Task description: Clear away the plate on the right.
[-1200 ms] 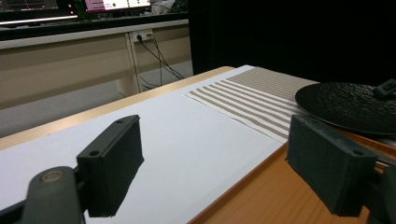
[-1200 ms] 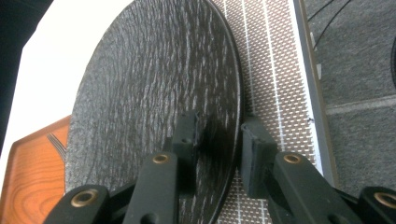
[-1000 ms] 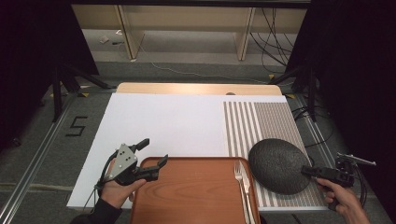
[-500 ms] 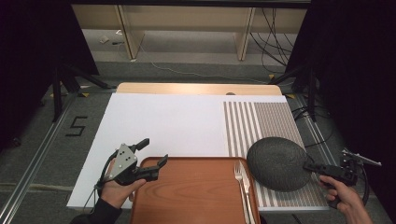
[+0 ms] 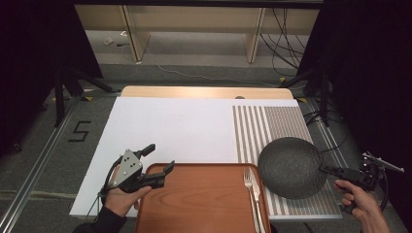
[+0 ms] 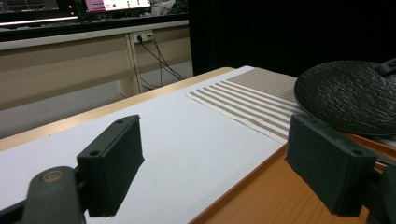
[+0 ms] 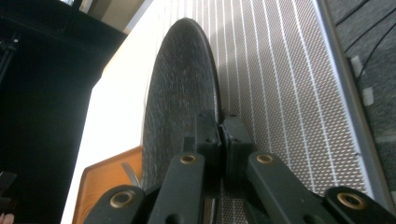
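**Dark plate held by its rim over the striped mat**

A dim room with black curtains on both sides and pale wooden shelving at the back surrounds my table, whose light wood edge shows beyond a large white sheet. On the right part of the sheet lies a brown-and-white striped placemat. At the near edge rests a reddish-brown wooden tray with a silver metal fork lying along its right side.

My right gripper pinches the rim of a round, dark grey, rough-textured plate. In the right gripper view my two jaws are pressed onto the plate's edge, one on each face, and the plate runs away from me edge-on, thin and nearly flat with a slightly raised lip. Its surface is matt and pebbled, like slate or stoneware, with no pattern and nothing on it. It hangs over the near end of the striped placemat, just beside the tray's right edge and the fork; I cannot tell whether its underside touches the mat.

My left gripper hovers at the tray's far left corner, jaws spread wide with nothing between them. From the left gripper view the plate shows as a dark, stippled disc beyond the tray's rim.
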The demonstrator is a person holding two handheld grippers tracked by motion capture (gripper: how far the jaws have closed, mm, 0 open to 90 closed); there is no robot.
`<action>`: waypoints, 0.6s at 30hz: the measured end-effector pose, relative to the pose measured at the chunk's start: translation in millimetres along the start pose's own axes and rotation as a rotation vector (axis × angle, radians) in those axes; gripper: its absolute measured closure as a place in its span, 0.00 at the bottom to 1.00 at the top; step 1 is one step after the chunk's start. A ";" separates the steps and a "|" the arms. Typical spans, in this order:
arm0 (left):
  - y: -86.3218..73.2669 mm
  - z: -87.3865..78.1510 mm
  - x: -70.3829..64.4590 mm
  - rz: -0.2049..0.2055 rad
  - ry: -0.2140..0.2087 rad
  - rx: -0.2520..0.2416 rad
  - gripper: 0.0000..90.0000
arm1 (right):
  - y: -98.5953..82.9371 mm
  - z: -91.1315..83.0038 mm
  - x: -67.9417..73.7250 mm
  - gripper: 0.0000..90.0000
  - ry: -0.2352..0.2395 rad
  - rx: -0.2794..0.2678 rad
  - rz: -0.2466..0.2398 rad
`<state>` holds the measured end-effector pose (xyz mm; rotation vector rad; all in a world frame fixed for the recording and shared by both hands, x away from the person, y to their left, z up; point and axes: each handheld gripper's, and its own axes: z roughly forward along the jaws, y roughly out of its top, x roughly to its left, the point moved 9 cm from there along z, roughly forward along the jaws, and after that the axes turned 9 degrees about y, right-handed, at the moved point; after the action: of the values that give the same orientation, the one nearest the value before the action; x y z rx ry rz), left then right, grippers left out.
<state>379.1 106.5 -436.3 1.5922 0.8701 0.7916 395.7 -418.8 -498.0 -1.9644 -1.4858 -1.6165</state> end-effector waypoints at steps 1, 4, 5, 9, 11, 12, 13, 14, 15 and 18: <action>-0.1 0.0 -0.1 0.000 0.000 0.000 0.20 | 0.7 -1.1 0.6 0.98 -0.005 -0.004 0.001; 0.1 0.0 -0.4 0.000 -0.002 0.000 0.20 | 1.5 -2.2 0.7 0.98 -0.006 -0.010 -0.001; 0.3 0.0 -0.4 -0.001 -0.003 -0.001 0.20 | 1.2 -2.3 0.1 0.98 -0.005 -0.007 -0.001; 0.9 -0.3 0.2 -0.002 0.000 -0.004 0.20 | 1.3 -2.5 -0.2 0.98 0.000 -0.015 0.008; 0.6 -0.2 0.6 -0.001 0.001 -0.003 0.20 | 1.7 -3.2 -0.1 0.98 0.001 -0.015 0.011; 0.6 -0.2 0.5 -0.001 0.001 -0.003 0.20 | 1.6 -3.5 -0.4 0.98 -0.001 -0.015 0.011; 0.9 -0.2 0.3 -0.002 0.000 -0.004 0.20 | 1.8 -4.1 -0.4 0.98 -0.003 -0.016 0.009; 1.0 -0.3 0.1 -0.003 -0.002 -0.005 0.20 | 2.3 -4.6 0.3 0.98 -0.001 -0.020 0.005; 0.9 -0.4 0.0 -0.004 -0.001 -0.005 0.20 | 2.4 -5.3 0.6 0.98 -0.003 -0.020 -0.001; 1.0 -0.5 0.0 -0.003 0.000 -0.005 0.20 | 3.2 -6.4 0.8 0.98 -0.006 -0.032 -0.001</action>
<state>378.9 106.7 -435.2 1.5862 0.8693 0.7908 394.1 -424.2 -493.5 -1.9874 -1.4721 -1.6466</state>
